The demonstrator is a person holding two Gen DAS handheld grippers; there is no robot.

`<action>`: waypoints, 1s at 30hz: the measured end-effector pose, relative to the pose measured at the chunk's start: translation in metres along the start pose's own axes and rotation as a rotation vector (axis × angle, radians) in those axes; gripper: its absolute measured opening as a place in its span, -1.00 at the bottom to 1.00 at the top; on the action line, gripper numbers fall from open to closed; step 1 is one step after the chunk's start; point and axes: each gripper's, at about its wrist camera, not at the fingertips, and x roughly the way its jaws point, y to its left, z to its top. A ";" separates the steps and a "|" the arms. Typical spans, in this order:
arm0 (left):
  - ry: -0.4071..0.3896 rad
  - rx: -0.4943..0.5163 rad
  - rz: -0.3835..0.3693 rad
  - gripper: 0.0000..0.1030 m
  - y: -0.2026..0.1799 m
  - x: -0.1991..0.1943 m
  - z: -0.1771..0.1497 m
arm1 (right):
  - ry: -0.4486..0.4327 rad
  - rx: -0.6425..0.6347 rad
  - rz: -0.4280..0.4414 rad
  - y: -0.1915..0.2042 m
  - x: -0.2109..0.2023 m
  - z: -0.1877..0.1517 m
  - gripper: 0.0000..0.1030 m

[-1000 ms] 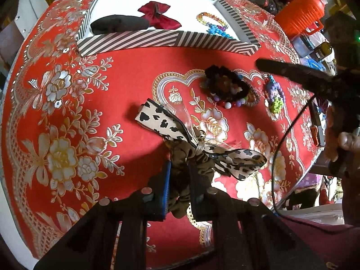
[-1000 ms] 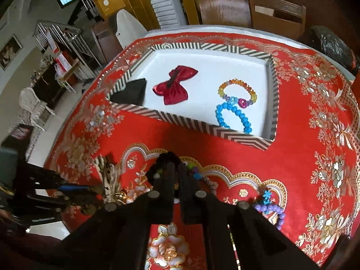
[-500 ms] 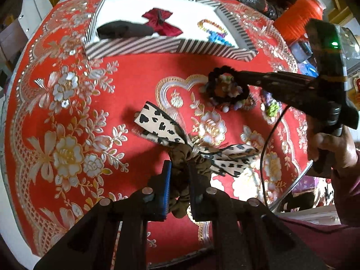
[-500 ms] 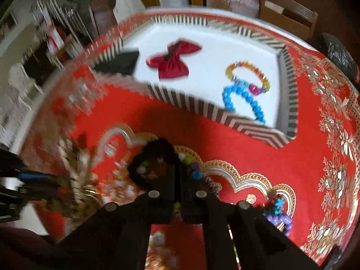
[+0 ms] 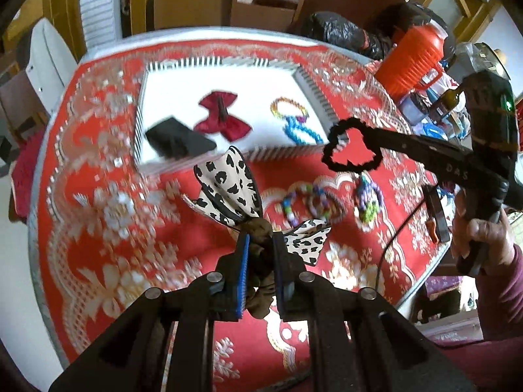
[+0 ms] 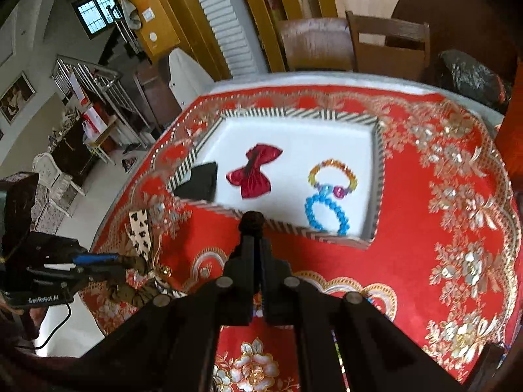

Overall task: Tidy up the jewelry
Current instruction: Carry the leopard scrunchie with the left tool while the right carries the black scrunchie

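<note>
— Two grippers, both loaded? What has the left gripper [image 5: 260, 254] got?

— Its blue-padded fingers [image 5: 242, 274] are pinched tight on the brown knot of a leopard-print bow [image 5: 228, 186], held up off the red floral tablecloth [image 5: 108, 215]; one wing stands upright, the other droops to the right.

— And the right gripper [image 6: 256, 238]?

— Jaws drawn together on a black scrunchie [image 5: 351, 145], which hangs as an open loop from the tips above the cloth (in its own camera only a dark knob shows at the fingertips).

— What lies on the cloth?

— Several beaded bracelets [image 5: 310, 201] below the scrunchie, blurred.

— Beyond that?

— A striped-rim tray [image 6: 287, 112] with a white floor, holding a black cloth item [image 6: 199, 184] at its left edge, a red bow [image 6: 253, 174] in the middle, and a multicolour bracelet [image 6: 333, 176] touching a blue one [image 6: 323, 212] on the right.

— Farthest back?

— An orange ribbed container [image 5: 413, 58] and wooden chairs [image 6: 389, 44].
</note>
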 end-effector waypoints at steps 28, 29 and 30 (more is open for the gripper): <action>-0.145 0.010 0.172 -0.98 0.034 0.008 0.131 | -0.059 -0.024 -0.054 -0.015 0.003 0.075 -0.94; -0.146 0.012 0.174 -0.98 0.034 0.008 0.133 | -0.059 -0.025 -0.056 -0.015 0.003 0.076 -0.94; -0.146 0.013 0.175 -0.98 0.034 0.009 0.134 | -0.058 -0.026 -0.056 -0.016 0.004 0.078 -0.94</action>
